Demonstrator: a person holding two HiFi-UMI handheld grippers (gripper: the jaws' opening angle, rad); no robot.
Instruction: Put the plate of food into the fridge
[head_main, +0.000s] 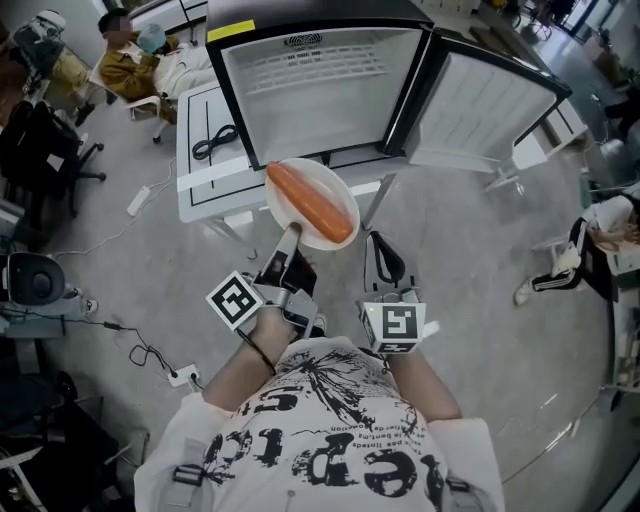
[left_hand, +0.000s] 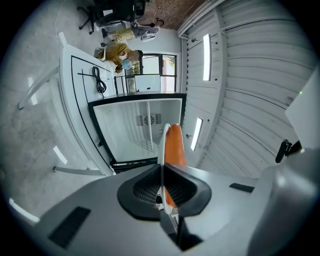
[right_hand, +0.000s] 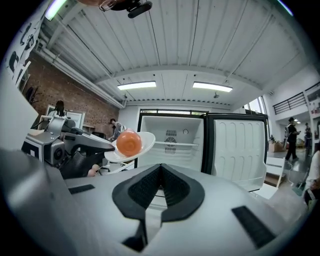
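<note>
A white plate (head_main: 327, 176) carries a long orange piece of food (head_main: 312, 203). My left gripper (head_main: 288, 233) is shut on the plate's near rim and holds it in the air just in front of the open fridge (head_main: 310, 90). In the left gripper view the plate (left_hand: 161, 142) shows edge-on between the jaws, with the orange food (left_hand: 175, 145) on its right side. The right gripper (head_main: 378, 245) hangs beside the plate, shut and empty. The right gripper view shows its own jaws (right_hand: 161, 167) pressed together, and the plate (right_hand: 145, 141) with the food (right_hand: 129, 143) at left.
The fridge door (head_main: 490, 105) stands swung open to the right. The fridge sits on a white table (head_main: 195, 190) with a black cable (head_main: 213, 140) on it. People sit at back left (head_main: 140, 60) and at right (head_main: 600, 235). Cables and a power strip (head_main: 180, 375) lie on the floor.
</note>
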